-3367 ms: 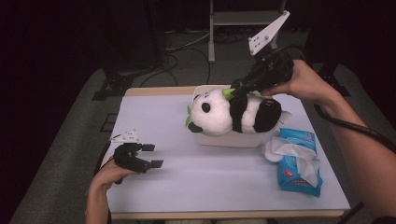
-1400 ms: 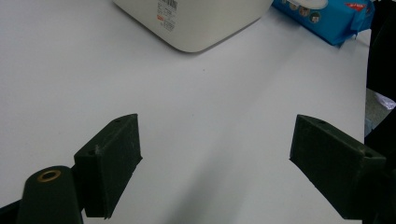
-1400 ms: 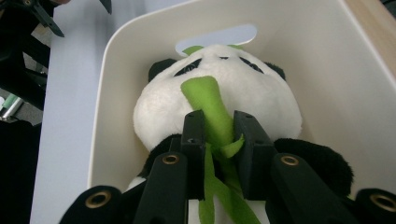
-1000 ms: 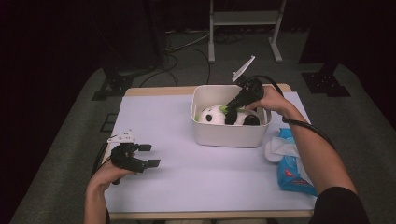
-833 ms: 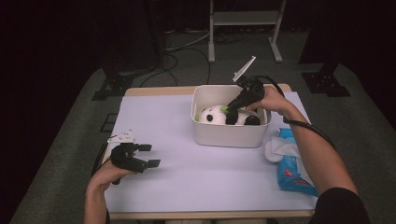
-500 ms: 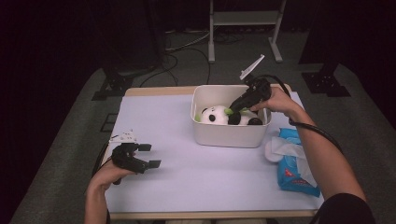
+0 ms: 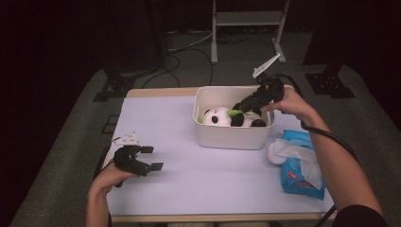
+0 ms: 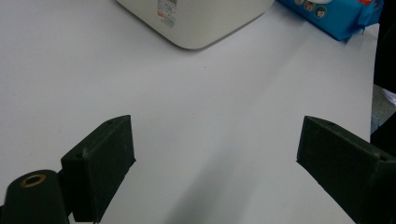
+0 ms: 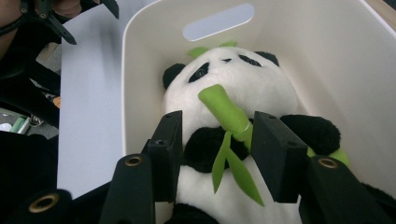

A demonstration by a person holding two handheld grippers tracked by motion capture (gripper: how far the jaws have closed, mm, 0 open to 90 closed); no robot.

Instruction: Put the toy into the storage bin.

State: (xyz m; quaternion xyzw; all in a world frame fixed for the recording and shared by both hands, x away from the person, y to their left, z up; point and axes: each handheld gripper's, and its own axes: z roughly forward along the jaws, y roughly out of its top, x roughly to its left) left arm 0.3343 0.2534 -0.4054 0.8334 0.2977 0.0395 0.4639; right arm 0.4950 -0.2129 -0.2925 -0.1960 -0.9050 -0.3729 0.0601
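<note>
A black-and-white plush panda (image 7: 227,117) lies on its back inside a white plastic bin (image 7: 231,137) at the table's far middle. My right gripper (image 7: 239,109) hovers over its chest, jaws pointing down into the bin. In the right gripper view its jaws (image 9: 217,126) stand apart on either side of the panda's (image 9: 233,88) green bamboo stalk (image 9: 224,109); they have just been opening and do not squeeze it. At the front left, my left gripper (image 7: 152,157) rests low over the white table, wide open with nothing between its fingers (image 8: 102,158).
A blue pack of wet wipes (image 7: 300,165) with a wipe pulled out lies right of the bin. The bin's corner (image 8: 201,23) and the pack (image 8: 336,14) lie ahead of the left gripper. A metal stand (image 7: 246,28) stands on the floor beyond the table.
The panda went from held above the bin to lying inside it. Over the last second my right gripper widened its jaws and drew up and right. The left hand stayed still.
</note>
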